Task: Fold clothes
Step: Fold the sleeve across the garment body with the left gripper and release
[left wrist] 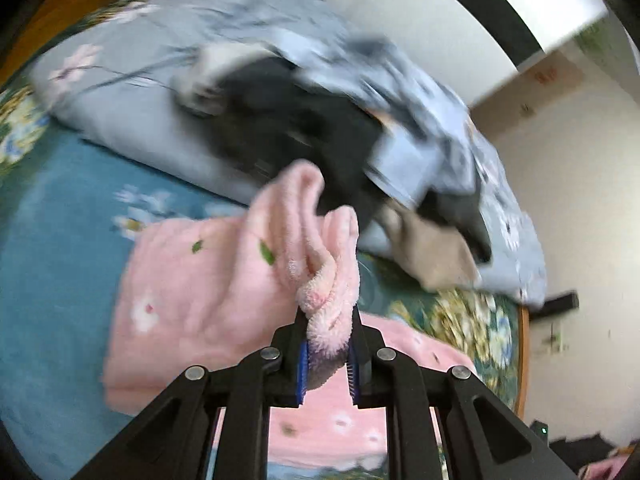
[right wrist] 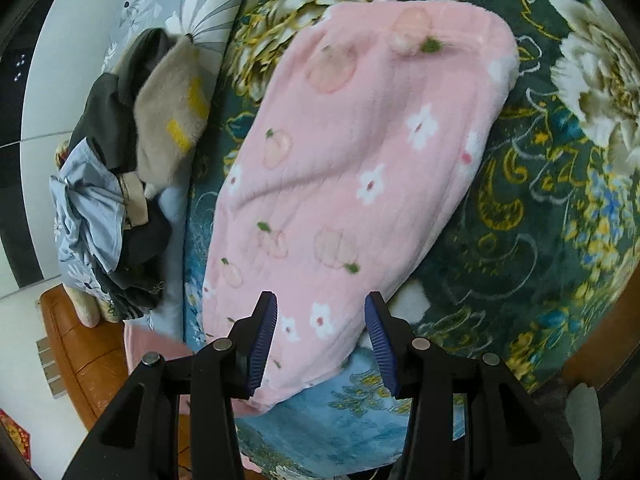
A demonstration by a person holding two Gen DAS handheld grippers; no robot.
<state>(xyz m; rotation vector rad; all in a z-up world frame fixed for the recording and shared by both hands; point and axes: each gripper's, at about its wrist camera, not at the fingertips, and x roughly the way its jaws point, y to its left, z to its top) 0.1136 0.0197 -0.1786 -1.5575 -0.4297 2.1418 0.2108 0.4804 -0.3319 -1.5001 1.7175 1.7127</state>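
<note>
My left claw (left wrist: 328, 344) was clamped on a bunched edge of the pink garment (right wrist: 360, 168), the fleece wadded between the blue pads (left wrist: 303, 372) and spilling out above them in a thick roll. From that grip the cloth rose in a fold and then fell away to the left, where the rest of it lay flat on the bed (left wrist: 52, 220). The left wrist view was smeared with blur, so I could not make out the fine creases.

My right claw (right wrist: 320, 340) stood wide, its pads (right wrist: 264, 344) apart and holding nothing, hovering over the near end of the garment. I could not tell whether either finger touched the fleece.

In the right wrist view the garment lay as one long, rounded slab on the floral bedspread (right wrist: 540, 220). Its long axis ran from the claw up and to the right, the far end blunt and pointing to the upper right. It was printed with white flowers and pale peaches. A further flap of pink (right wrist: 152, 344) showed left of the near end, by the bed's edge.

Left of the garment, well apart from it, a heap of clothes (right wrist: 120, 200) sat on a grey-blue quilt (right wrist: 200, 4): dark pieces, a beige fuzzy one (right wrist: 168, 120) with yellow marks, and a crumpled light-blue one (right wrist: 88, 208). Beyond the heap were a white wall and a brown wooden bed frame (right wrist: 80, 344).
</note>
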